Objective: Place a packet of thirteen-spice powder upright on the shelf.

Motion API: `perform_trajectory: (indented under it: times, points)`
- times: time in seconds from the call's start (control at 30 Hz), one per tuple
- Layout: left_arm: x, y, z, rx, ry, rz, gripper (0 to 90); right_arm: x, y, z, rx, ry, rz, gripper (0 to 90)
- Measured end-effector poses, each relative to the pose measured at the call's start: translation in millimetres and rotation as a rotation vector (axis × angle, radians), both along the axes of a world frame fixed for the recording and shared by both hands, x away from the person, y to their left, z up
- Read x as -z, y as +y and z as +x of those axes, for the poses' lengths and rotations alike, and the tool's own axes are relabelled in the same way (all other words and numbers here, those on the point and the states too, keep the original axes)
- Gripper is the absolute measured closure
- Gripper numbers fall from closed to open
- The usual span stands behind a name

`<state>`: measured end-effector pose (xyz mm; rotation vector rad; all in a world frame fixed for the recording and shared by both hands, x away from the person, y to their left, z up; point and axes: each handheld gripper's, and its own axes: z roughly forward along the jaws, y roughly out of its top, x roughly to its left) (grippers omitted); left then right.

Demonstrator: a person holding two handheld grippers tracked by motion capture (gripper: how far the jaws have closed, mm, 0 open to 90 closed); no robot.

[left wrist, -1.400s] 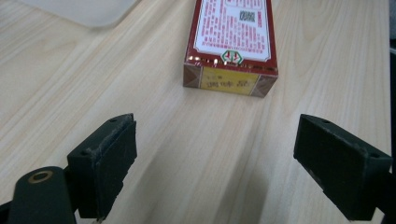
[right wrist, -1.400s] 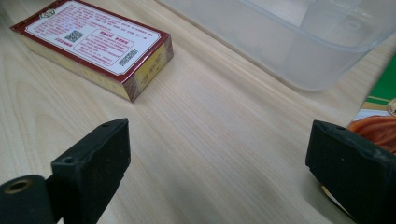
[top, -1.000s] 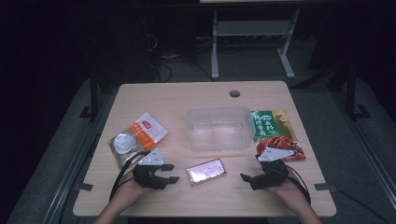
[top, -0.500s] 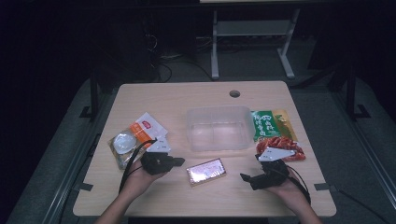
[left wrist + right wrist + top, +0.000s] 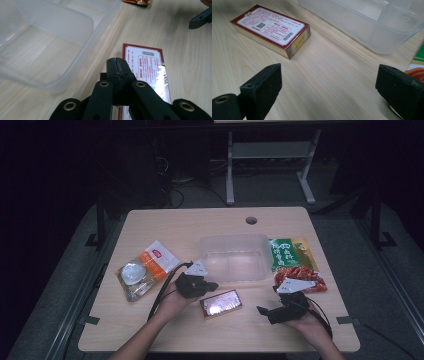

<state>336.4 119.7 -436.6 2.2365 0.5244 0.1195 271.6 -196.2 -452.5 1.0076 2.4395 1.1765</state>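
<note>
Bearing small print (unreadable), red-bordered box [image 5: 272, 31] lies between pinched-together left claw [image 5: 117, 65] and spread right claw [image 5: 328, 82].

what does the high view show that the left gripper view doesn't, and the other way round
High view alone: the orange-and-white packet, the green packet, the red packet, and both hands holding the left gripper and right gripper. Left gripper view alone: its jaws pressed shut, and the printed text on the red-bordered box. Both: that box, the clear plastic container and the wooden table.
</note>
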Motion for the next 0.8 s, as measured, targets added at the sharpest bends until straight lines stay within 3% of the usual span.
perform_trajectory:
  times: [0.37, 0.53, 0.57, 0.8]
  points:
    - [16.7, -21.3, 6.0, 0.021, -0.002, 0.043, 89.8, 0.5, 0.6, 0.2, -0.01, 0.002, -0.001, 6.6]
    - [18.6, -25.8, 7.2, 0.028, 0.01, 0.036, 89.8, 0.6, 0.5, 0.2, -0.012, 0.002, 0.002, 6.6]
    - [19.6, -27.8, 5.9, 0.016, 0.019, 0.017, 89.8, 0.6, 0.4, 0.3, -0.012, 0.001, 0.002, 6.6]
    - [19.7, -35.3, 0.7, 0.064, 0.032, 0.016, 89.8, 0.6, 0.3, 0.5, -0.014, 0.001, 0.002, 6.6]
